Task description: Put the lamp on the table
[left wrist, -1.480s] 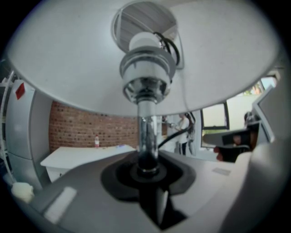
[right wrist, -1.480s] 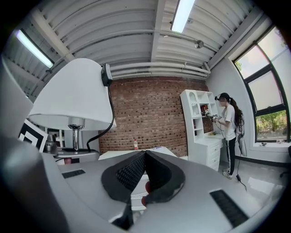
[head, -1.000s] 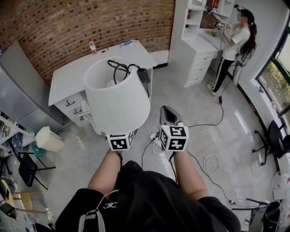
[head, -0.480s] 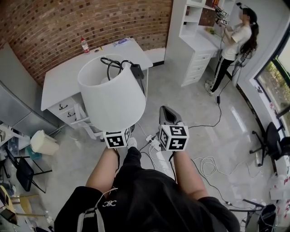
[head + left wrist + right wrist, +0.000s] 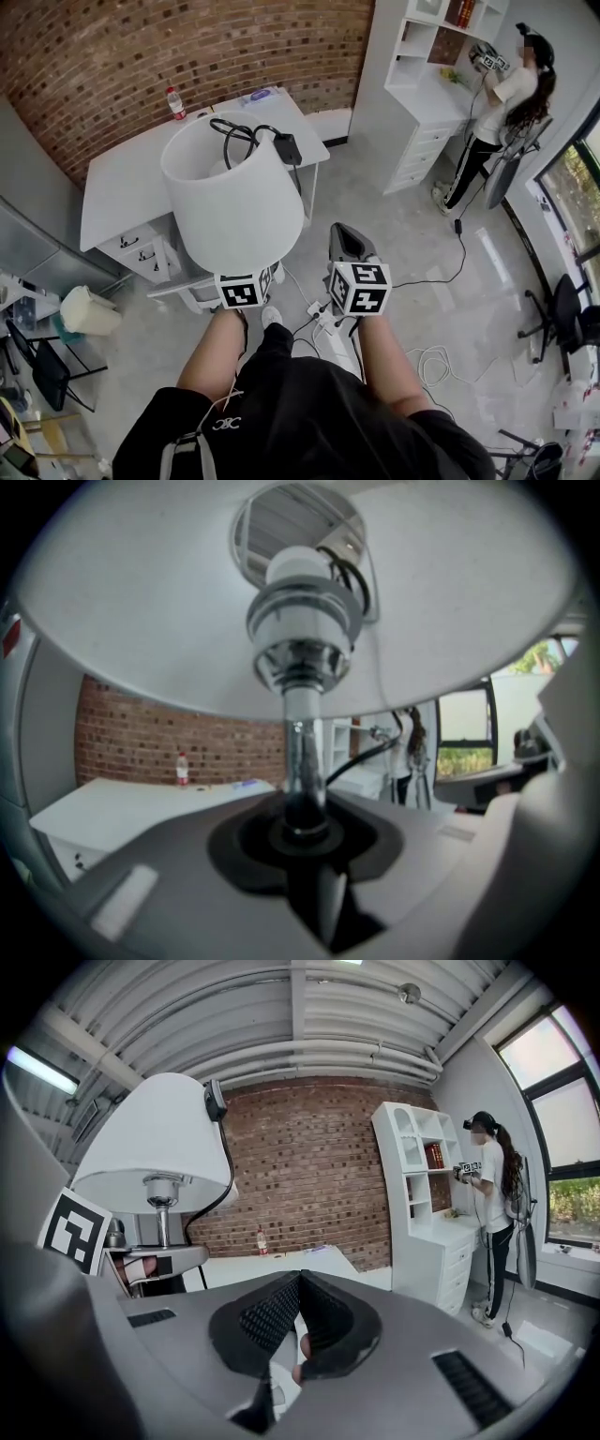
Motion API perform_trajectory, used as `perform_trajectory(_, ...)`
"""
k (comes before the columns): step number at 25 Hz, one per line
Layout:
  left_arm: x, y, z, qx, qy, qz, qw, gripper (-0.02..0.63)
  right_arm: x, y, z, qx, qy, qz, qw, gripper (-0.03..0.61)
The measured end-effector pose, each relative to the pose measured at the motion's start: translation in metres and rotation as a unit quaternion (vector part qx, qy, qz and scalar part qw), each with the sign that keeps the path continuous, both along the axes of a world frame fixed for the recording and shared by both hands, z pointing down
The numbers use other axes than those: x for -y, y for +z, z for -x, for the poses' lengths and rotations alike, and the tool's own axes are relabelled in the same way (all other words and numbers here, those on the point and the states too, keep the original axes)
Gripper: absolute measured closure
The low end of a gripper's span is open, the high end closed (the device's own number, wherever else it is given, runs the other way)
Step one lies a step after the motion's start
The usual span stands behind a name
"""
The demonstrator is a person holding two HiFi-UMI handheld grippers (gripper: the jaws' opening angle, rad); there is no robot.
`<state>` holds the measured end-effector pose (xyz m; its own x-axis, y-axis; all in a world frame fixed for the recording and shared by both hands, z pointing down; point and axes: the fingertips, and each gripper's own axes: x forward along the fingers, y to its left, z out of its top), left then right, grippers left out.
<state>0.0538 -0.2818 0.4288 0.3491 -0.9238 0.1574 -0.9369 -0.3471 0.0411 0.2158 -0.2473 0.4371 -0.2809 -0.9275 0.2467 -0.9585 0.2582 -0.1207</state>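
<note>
White shade, chrome stem: the lamp [image 5: 234,202] is up in the air, carried upright in front of the person, and it is not on the desk [image 5: 122,178]. From where the head view looks down, the shade overlaps the desk's near edge, with the grey floor [image 5: 394,234] beneath it. The left tool [image 5: 305,825] pinches the lamp's metal stem [image 5: 302,752] just under the socket, one jaw on either side and pressed against it, so the shade spreads wide directly above the tool. The lamp's black cord [image 5: 246,139] is bundled into the open top of the shade, and its plug [image 5: 288,148] hangs over the rim.

The right tool [image 5: 345,239] is just beside the lamp, level with the left one, and touches nothing. Its ribbed jaws are pressed together at the tips with nothing between them.

The desk is white, set against a red brick wall [image 5: 187,47], with drawers [image 5: 142,255] on its left side. A small bottle [image 5: 174,101] with a red cap stands near its back edge. A pale bin [image 5: 89,311] sits on the floor to the desk's left. White cables [image 5: 431,337] trail over the floor to the right. Across the room a second person [image 5: 511,103] stands at a white shelf unit [image 5: 427,84], facing it.
</note>
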Motion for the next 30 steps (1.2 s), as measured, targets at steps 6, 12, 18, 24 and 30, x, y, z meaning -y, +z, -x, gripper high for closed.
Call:
perform_trajectory(6,0.093,0.0,0.042,0.006,-0.004,-0.005,1.0,0.523,0.097,-0.001,0.055,-0.015,-0.021,-0.005,1.0,0.589)
perform_trajectory(12,0.177,0.012,0.083,0.01,-0.017,0.005,0.9998,0.523,0.174,0.004,0.089,-0.031,-0.032,0.005,0.999,0.589)
perform_trajectory(18,0.249,0.021,0.124,0.008,-0.036,0.001,0.9993,0.523,0.24,0.024,0.117,0.005,-0.044,0.04,0.998,0.589)
perform_trajectory(24,0.314,0.038,0.167,0.017,-0.069,-0.002,0.9975,0.523,0.288,0.038,0.141,-0.01,-0.058,0.059,0.997,0.589)
perform_trajectory(30,0.368,0.07,0.196,0.025,-0.095,-0.002,0.9952,0.523,0.318,0.059,0.157,-0.036,-0.073,0.075,0.994,0.589)
